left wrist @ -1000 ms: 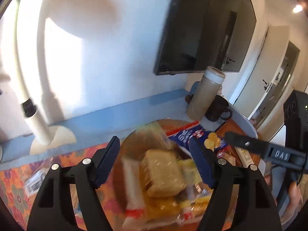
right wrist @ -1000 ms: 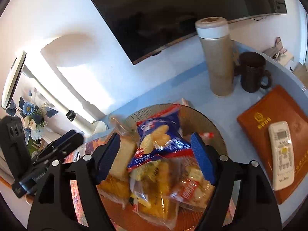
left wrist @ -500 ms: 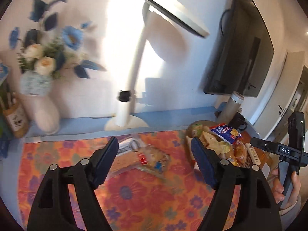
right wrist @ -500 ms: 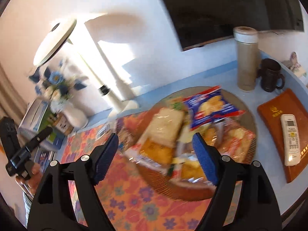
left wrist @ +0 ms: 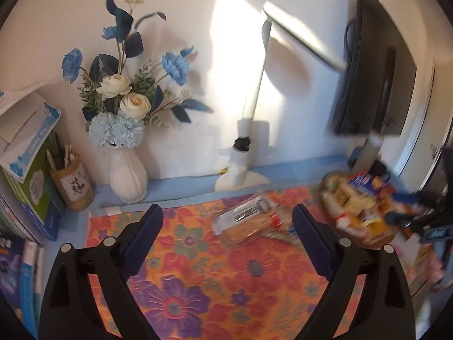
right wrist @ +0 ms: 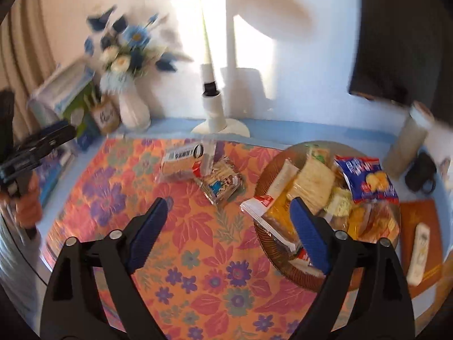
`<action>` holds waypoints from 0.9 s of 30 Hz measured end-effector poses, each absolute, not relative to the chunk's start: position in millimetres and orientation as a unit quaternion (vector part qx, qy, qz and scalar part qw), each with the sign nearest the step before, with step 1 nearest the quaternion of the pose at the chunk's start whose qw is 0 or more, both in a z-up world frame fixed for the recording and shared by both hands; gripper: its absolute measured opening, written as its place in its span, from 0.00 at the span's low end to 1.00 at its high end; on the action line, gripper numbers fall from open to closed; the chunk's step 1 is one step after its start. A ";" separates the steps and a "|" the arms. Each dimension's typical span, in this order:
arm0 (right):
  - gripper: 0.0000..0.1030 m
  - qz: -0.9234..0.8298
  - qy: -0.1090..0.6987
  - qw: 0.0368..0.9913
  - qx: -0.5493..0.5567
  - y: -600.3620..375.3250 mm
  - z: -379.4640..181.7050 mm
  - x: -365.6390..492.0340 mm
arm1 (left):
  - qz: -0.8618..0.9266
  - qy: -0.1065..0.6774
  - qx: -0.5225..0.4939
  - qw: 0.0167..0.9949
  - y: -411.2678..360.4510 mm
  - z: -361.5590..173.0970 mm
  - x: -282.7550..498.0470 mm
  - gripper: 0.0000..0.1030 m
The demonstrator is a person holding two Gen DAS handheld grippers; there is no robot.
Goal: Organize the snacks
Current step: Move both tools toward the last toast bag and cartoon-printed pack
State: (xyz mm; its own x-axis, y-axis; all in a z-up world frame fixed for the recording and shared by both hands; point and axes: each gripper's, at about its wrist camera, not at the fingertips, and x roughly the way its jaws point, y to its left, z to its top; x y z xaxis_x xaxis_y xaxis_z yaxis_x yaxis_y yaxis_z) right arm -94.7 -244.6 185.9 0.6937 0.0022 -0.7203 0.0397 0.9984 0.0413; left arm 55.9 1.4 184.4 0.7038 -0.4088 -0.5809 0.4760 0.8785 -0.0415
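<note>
A round woven basket (right wrist: pixel 294 272) on the right holds several snack packs, with a blue chip bag (right wrist: pixel 365 178) on top; it also shows in the left wrist view (left wrist: pixel 334 221). Two clear-wrapped snack packs lie on the floral mat: a cracker pack (right wrist: pixel 181 161) and a smaller one (right wrist: pixel 223 184), seen together in the left wrist view (left wrist: pixel 249 223). My left gripper (left wrist: pixel 226 235) is open and empty above the mat. My right gripper (right wrist: pixel 229 226) is open and empty, its right finger over the basket's near left edge.
A white vase of blue flowers (left wrist: pixel 127 175), a pen cup (left wrist: pixel 72 184) and books (left wrist: pixel 25 187) stand at the back left. A white desk lamp (right wrist: pixel 218 119) stands at the back. A thermos (right wrist: pixel 407 144), dark mug (right wrist: pixel 421 175), brown book with remote (right wrist: pixel 419 252) lie right.
Both grippers have pulled back and away from the basket, swinging left over the floral mat. Both stay open and empty. The snack packs on the mat have come into view.
</note>
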 end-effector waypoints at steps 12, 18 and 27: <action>0.97 0.035 0.529 0.829 -0.178 -203.2 108.2 28.6 | -0.282 0.333 0.145 0.888 -40.6 98.9 152.6 0.95; 0.96 0.050 0.596 0.788 -0.146 -213.2 70.3 78.9 | -0.296 0.366 0.123 0.874 -73.4 62.1 212.8 0.95; 0.96 0.039 0.655 0.736 -0.166 -218.2 31.4 109.8 | -0.460 0.417 0.157 0.768 -94.8 28.9 199.3 0.95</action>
